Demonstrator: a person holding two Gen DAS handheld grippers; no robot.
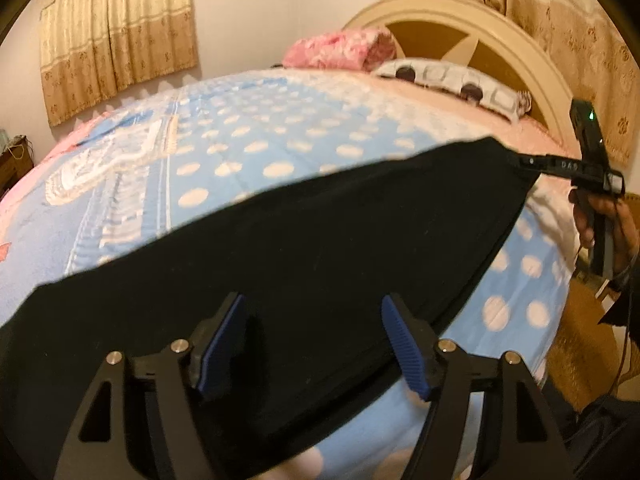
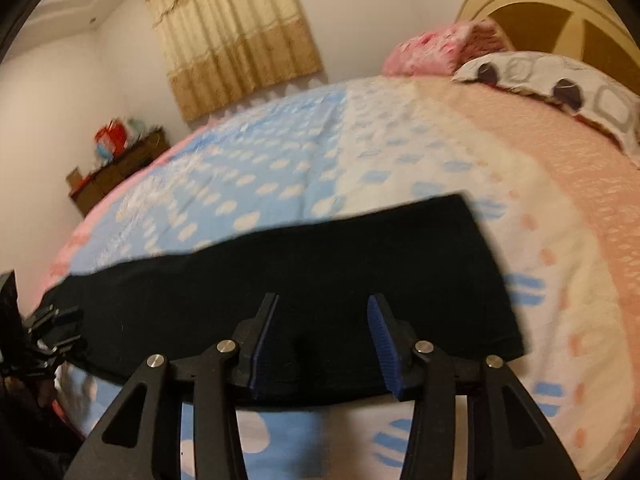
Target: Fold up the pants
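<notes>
Lying flat across the near edge of the bed (image 1: 280,128): black pants (image 1: 304,232), folded to a long band, one end toward the headboard (image 1: 452,12).

Left gripper (image 1: 314,344): fingers apart, blue pads (image 1: 400,344) clear of the cloth, poised over the pants' near edge; nothing clamped.

Right gripper (image 2: 322,346): fingers apart over the pants' near edge at the headboard end; nothing clamped.

Blanket (image 2: 280,168): blue with white dots, pink border.

Pillow (image 2: 560,84): grey-patterned, at the headboard.

Pink bundle (image 1: 344,48): beside the pillow.

Curtain (image 2: 236,32): beige, beyond the far edge.
</notes>
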